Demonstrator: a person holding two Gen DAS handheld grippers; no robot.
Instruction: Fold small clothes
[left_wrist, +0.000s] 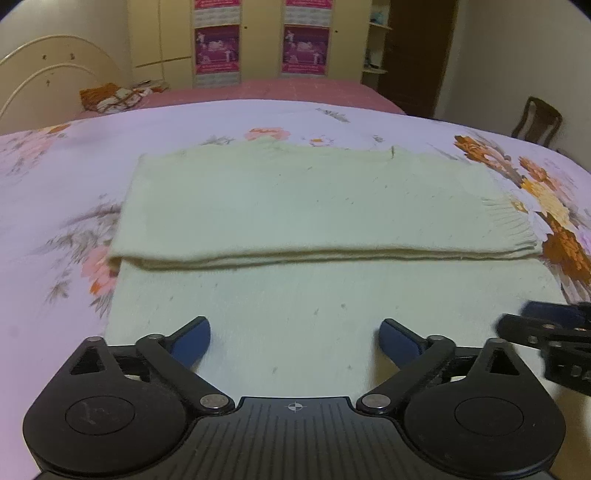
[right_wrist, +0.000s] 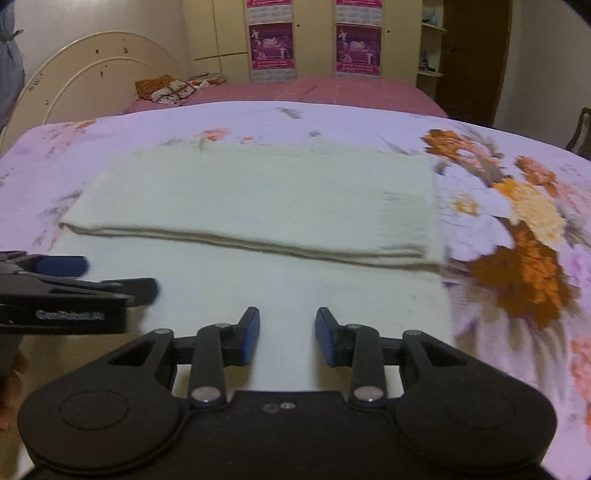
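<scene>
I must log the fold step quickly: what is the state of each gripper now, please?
Left gripper: open wide, holding nothing, above the cream garment.
Right gripper: open with a narrower gap, nothing between its pads.

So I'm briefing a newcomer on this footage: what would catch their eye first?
The pale cream garment, its far part folded over toward the camera, fills the middle of the floral bedsheet. In the foreground the left gripper gapes wide over the near layer, while the right gripper hangs beside it with a narrower gap, nothing between its pads. Orange flowers blaze to the right.
</scene>
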